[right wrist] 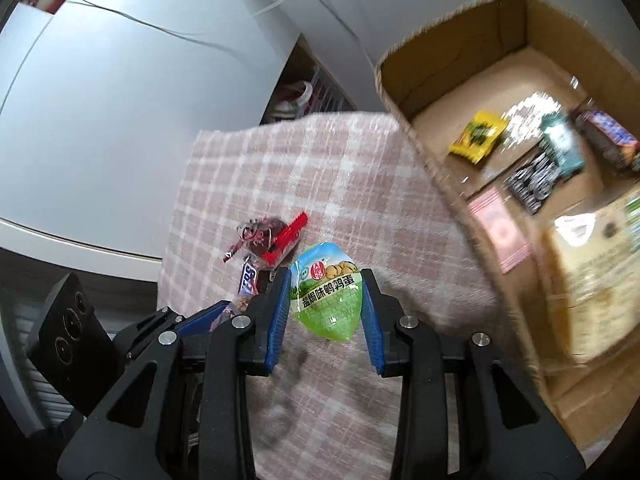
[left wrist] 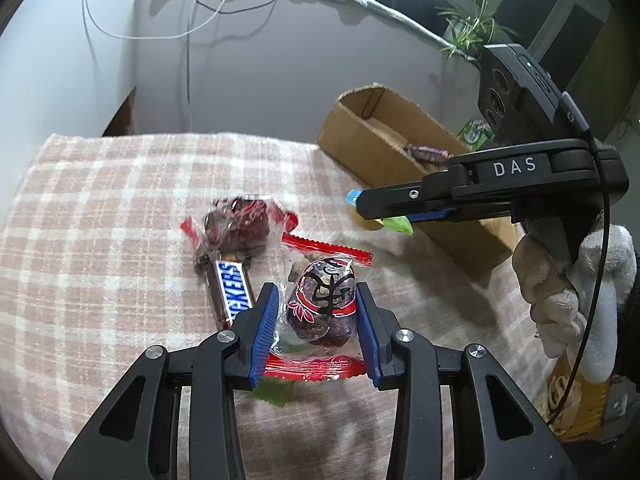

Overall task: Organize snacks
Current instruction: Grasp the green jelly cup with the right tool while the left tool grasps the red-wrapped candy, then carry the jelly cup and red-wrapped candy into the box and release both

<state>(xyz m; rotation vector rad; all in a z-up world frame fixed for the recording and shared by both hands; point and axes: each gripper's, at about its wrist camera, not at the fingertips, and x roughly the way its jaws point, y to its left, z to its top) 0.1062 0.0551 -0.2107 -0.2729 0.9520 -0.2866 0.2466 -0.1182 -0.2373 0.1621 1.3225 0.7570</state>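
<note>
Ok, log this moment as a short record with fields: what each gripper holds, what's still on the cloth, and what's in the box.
left gripper: shut on red-trimmed date packet
right gripper: shut on green quail egg packet
on checked cloth: Snickers bar, second red-trimmed packet
cardboard box: open, several snacks inside, including yellow packet

L gripper (left wrist: 316, 312) pitched down, blue pads clamped on clear-wrapped snack (left wrist: 322, 306). R gripper (right wrist: 326, 300) also nose-down, pads pinching green pouch (right wrist: 326, 292). Gloved hand (left wrist: 576, 280) wraps R handle.
</note>
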